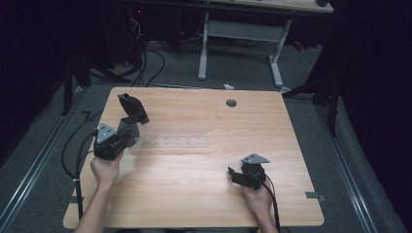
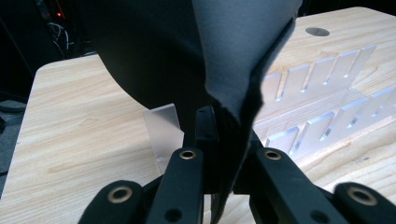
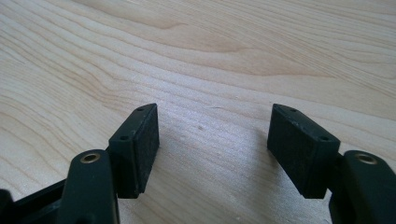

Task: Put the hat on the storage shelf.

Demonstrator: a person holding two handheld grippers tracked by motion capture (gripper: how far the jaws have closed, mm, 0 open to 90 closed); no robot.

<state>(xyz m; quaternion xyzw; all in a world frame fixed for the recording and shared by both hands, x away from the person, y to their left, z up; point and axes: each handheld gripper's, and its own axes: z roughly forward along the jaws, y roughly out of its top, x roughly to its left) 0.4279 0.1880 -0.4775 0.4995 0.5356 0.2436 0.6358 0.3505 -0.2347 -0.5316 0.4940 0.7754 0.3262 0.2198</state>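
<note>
A person sits at a pale wooden table (image 1: 194,184) with a gripper in each hand. The left gripper (image 1: 127,127) is clamped tight on a dark, floppy sheet of grey-and-black material (image 2: 243,60), holding it raised just above and beside a clear acrylic slotted rack (image 2: 322,93) near the table's middle. The right gripper (image 3: 212,144) rests low over bare wood, well apart, its jaws wide with nothing between them. Judging by the layout, the sheet likely goes into a slot: keep it upright, line its lower edge with one gap, lower slowly.
</note>
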